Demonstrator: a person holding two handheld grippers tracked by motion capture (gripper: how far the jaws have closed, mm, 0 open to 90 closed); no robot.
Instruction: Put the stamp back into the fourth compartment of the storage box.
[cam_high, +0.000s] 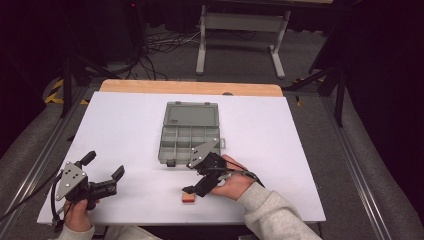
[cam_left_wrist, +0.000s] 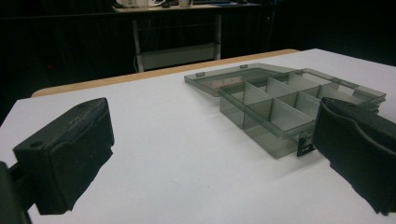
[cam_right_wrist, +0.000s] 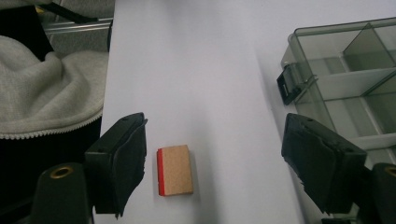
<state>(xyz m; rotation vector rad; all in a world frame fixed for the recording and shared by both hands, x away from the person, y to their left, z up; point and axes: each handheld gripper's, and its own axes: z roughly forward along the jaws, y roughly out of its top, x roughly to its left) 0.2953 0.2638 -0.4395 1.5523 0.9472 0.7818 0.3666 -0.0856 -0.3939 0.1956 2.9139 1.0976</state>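
In the high view the right gripper (cam_high: 192, 192) and the hand holding it cover most of the small block (cam_high: 188, 198); a red-edged corner shows below the jaws. The right gripper view gives the block (cam_right_wrist: 175, 170) in full: a tan rectangular piece with a red strip along one long side, lying flat on the white surface (cam_right_wrist: 201, 70). The right gripper (cam_right_wrist: 212, 163) has its jaws spread, one on each side of the block. The red edge lies just beside one jaw; whether they touch cannot be told. The other jaw stands well apart from the block. The far ends of both jaws are cut off by the bottom of that view.

The organiser box (cam_high: 190, 132) is grey and translucent, and its lid is folded back flat. The compartments that show hold nothing. Its black latch (cam_right_wrist: 286, 84) faces the person. In the left gripper view the box (cam_left_wrist: 280, 105) is partly hidden behind one jaw.

The left gripper (cam_high: 102, 172) rests at the near left part of the surface, jaws spread with nothing between them, well apart from box and block. The block lies near the front edge of the surface, between that edge and the box. Bare surface extends left of the box and around the left gripper.
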